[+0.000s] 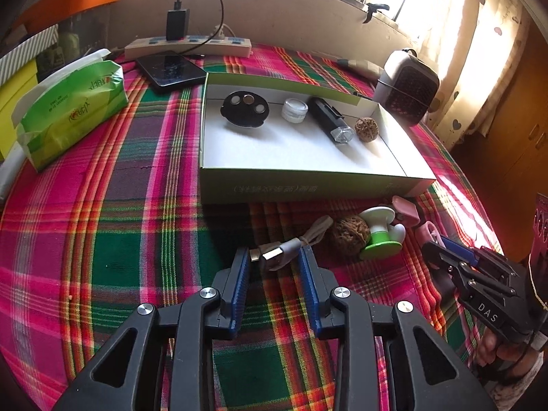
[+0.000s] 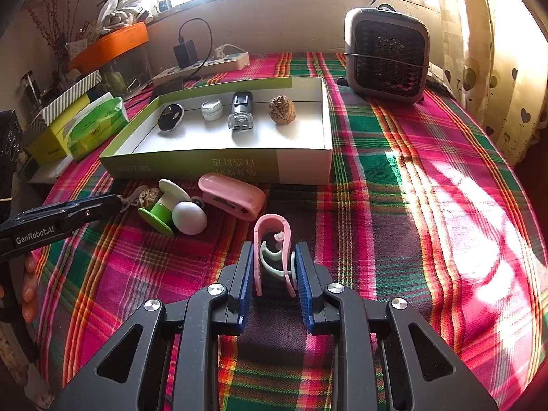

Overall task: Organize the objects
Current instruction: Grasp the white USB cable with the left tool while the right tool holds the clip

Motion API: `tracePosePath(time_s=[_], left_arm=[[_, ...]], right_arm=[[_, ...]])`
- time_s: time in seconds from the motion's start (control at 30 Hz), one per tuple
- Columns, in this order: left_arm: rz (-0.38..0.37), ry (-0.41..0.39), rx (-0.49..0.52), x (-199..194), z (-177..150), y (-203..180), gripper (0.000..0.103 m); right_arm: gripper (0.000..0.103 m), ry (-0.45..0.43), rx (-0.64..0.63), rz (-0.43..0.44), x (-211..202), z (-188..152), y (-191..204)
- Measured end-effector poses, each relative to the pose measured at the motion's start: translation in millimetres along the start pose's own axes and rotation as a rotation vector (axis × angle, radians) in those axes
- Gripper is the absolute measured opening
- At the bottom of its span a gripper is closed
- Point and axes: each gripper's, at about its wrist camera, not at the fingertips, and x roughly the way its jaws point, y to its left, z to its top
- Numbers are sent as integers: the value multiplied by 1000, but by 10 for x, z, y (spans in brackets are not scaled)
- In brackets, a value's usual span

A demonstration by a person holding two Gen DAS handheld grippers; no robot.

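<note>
A green-and-white shallow box (image 1: pixel 308 178) (image 2: pixel 301 167) holds a black disc (image 1: pixel 245 109), a small clear jar (image 1: pixel 293 110), a black bike light (image 1: pixel 330 120) and a walnut (image 1: pixel 366 129). In front of it lie a second walnut (image 1: pixel 349 236), a green-and-white massager (image 1: pixel 380 236) (image 2: pixel 171 212) and a pink case (image 2: pixel 233 195). My left gripper (image 1: pixel 275 257) is shut on a grey USB cable (image 1: pixel 284 253) at its plug. My right gripper (image 2: pixel 274 257) is shut on a pink clip (image 2: pixel 272 236) standing on the plaid cloth.
A green tissue pack (image 1: pixel 72 109) and yellow boxes sit at the left. A phone (image 1: pixel 171 68) and power strip (image 1: pixel 188 46) lie behind the box. A small grey heater (image 2: pixel 387 54) stands at the back right. The table edge curves off at the right.
</note>
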Motion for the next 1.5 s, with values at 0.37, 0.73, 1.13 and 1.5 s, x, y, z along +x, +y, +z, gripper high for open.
tracePosePath(time_s=[0.37, 0.73, 1.13, 1.5], left_arm=[[18, -11, 74, -64, -44, -54, 27], [8, 9, 169, 97, 96, -128, 29], [70, -17, 248, 151, 86, -259, 29], [101, -19, 223, 148, 94, -242, 14]], right_arm=[[25, 0, 2, 3, 3, -2, 1], [25, 1, 0, 1, 10, 0, 4], [25, 2, 2, 2, 24, 15, 5], [25, 2, 1, 11, 45, 32, 8]])
